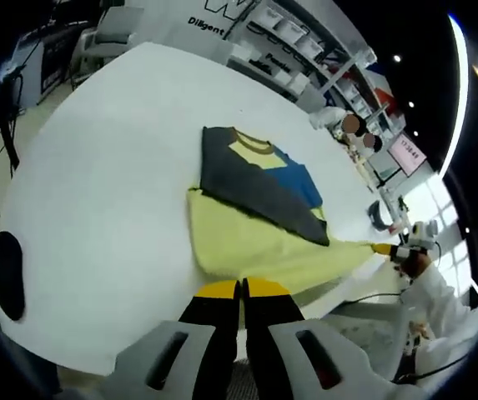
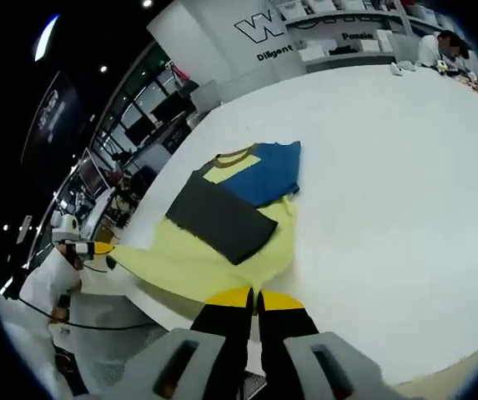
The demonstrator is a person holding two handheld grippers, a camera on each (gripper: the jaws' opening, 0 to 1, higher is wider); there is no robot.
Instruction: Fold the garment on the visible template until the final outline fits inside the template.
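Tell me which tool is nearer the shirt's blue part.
Right. The right tool grips the hem corner on the blue part's side; the left tool grips the far corner.

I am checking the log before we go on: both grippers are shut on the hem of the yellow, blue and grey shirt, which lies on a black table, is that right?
Not quite: the table is white, not black, as the left gripper view shows. The rest stands: the left gripper and right gripper are each shut on the hem of the shirt.
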